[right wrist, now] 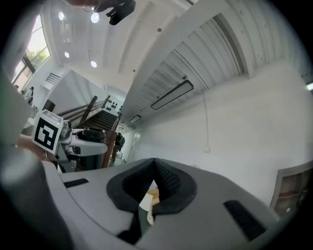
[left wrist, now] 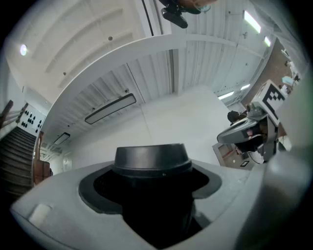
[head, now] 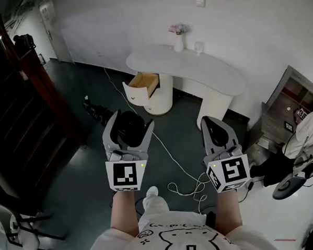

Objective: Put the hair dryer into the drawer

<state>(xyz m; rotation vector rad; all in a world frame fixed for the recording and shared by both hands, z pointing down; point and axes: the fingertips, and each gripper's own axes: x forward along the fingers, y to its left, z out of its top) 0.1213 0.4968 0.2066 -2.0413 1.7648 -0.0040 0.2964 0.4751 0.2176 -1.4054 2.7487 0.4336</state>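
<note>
The hair dryer (head: 128, 128) is black and round-bodied, and my left gripper (head: 131, 121) is shut on it, holding it up above the dark floor. In the left gripper view its round black nozzle (left wrist: 152, 160) fills the space between the grey jaws. My right gripper (head: 212, 122) is shut with its jaws meeting at a point and nothing in them; its dark pads (right wrist: 164, 181) touch. The open wooden drawer (head: 143, 84) sticks out of the left pedestal of a white desk (head: 206, 72) some way ahead.
A vase of flowers (head: 178, 37) stands on the desk. A white cable (head: 187, 186) loops over the floor in front of me. Dark wooden stairs (head: 19, 103) rise at the left. A person in white (head: 311, 129) sits at the right by a chair base (head: 289, 186).
</note>
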